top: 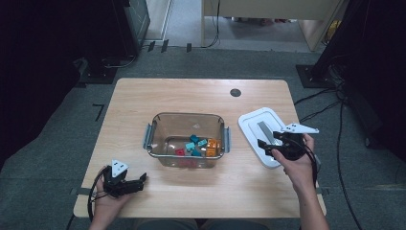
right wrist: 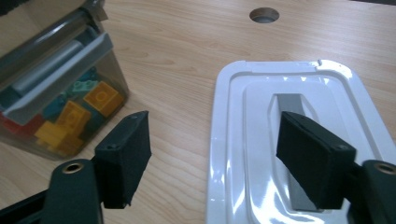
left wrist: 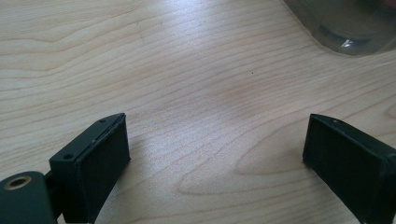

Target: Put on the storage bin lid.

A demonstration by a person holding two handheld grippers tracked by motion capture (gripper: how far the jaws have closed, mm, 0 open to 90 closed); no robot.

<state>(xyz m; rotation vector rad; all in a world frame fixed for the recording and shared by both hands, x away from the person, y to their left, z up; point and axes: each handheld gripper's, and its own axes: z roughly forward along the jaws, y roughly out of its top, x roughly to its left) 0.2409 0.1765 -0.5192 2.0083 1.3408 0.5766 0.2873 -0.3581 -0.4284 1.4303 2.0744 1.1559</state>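
Right tool [top: 267, 146] sits over the near end of the white lid [top: 253, 125], jaws apart and straddling the lid's left edge and its grey centre strip [right wrist: 292, 105]; pads press on nothing. Left tool [top: 142, 180] rests low at the near left of the surface [top: 191, 96], jaws wide, bare wood between them.

Surface is pale wood-grain laminate, rectangular with rounded corners, and has a round cable hole [top: 235, 92] near the far edge. Grey carpet floor [top: 57, 143] around it, black cables [top: 342, 143] trailing at the right, dark equipment on both sides.

Clear plastic container [top: 158, 124] stands mid-surface, just left of the lid and apart from it: smoky see-through walls, rounded corners, grey latch clips at both short ends. Inside lie small plastic bricks [top: 203, 146] in teal, orange and red, studded tops, piled toward the right end. Lid is glossy moulded plastic, lying flat, with a raised rim. Tool pads are matte black, blocky.
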